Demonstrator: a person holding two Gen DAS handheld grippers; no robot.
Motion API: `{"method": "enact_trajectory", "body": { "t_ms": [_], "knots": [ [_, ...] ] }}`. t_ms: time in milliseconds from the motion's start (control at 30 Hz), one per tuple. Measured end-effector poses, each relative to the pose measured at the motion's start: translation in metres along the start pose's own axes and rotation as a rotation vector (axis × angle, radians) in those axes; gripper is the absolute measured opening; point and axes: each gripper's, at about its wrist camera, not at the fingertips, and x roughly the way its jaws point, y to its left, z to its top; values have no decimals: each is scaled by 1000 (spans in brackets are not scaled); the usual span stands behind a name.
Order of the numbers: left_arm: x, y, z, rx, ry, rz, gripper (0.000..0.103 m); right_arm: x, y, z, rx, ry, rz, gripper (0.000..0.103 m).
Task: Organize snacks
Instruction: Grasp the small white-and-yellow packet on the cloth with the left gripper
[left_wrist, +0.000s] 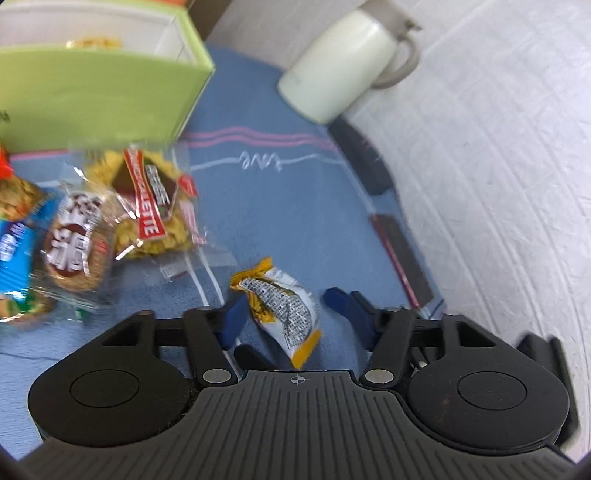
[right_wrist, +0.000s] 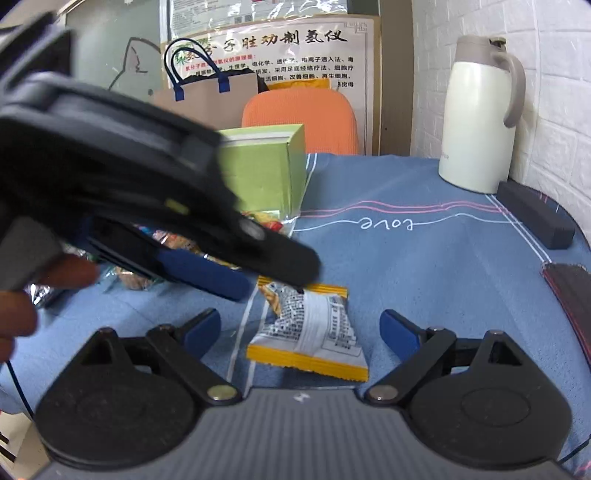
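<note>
A small yellow-and-white snack packet (left_wrist: 284, 310) (right_wrist: 314, 328) lies on the blue cloth (left_wrist: 288, 206). My left gripper (left_wrist: 286, 302) straddles it with the jaws apart; the left finger (left_wrist: 232, 321) sits close to the packet's edge and the right finger (left_wrist: 347, 306) stands clear. My right gripper (right_wrist: 300, 317) is open around the same packet from the near side, both blue fingers well apart from it. In the right wrist view the left gripper (right_wrist: 275, 282) reaches in from the upper left over the packet's far end. A pile of wrapped snacks (left_wrist: 147, 199) lies to the left.
An open green box (left_wrist: 92, 96) (right_wrist: 266, 173) stands behind the snack pile. A white jug (left_wrist: 340, 66) (right_wrist: 476, 125) stands at the back right by the white wall. A dark block (right_wrist: 535, 214) and a dark red-edged case (left_wrist: 402, 258) lie along the right edge. A person's hand (right_wrist: 22, 295) holds the left gripper.
</note>
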Motion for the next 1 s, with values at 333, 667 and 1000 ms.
{"method": "enact_trajectory", "body": {
  "t_ms": [333,667,1000],
  "knots": [
    [14,-2,-1,1,-8,76,50,11,1,-8,57,8,31,92],
    [37,-6,2,35,20,102,42,13,6,-11,33,11,10,92],
    [34,-4,2,56,20,85,48,4,0,-6,59,-11,-18,81]
  ]
}}
